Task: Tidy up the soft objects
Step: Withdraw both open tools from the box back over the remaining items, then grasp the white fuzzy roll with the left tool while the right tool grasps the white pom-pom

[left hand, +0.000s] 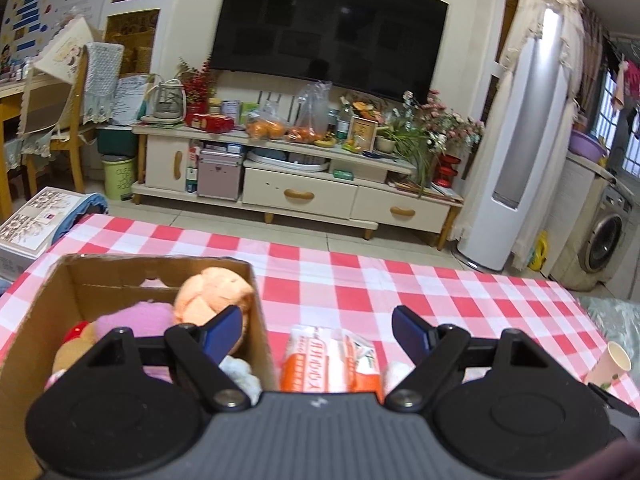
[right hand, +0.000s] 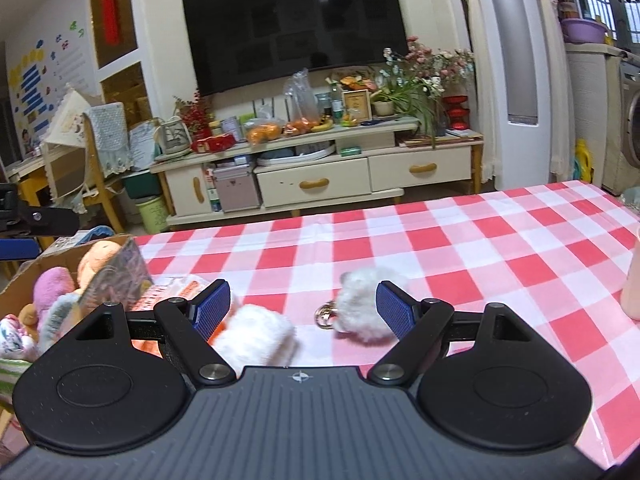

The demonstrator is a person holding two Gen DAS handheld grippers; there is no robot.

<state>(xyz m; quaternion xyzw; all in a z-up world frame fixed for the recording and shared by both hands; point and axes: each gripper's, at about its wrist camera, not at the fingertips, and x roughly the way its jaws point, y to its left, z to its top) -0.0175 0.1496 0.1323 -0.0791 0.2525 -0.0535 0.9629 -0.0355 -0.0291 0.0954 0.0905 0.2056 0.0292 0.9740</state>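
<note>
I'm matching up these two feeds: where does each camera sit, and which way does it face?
Left wrist: on the left gripper, facing the cardboard box and orange packet; own open fingers show.
Right wrist: on the right gripper, over two white plush toys; own open fingers show.
Shared: checked tablecloth, box, packet, television.

Box point(left hand: 256, 320) w/ plush toys point(left hand: 216, 300) left of packet point(left hand: 328, 364) on table point(left hand: 440, 292).

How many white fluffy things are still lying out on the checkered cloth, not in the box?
2. The white plush roll lies beside the orange packet, near the cardboard box. The white plush keychain lies further right, apart. More may be hidden behind the gripper.
</note>
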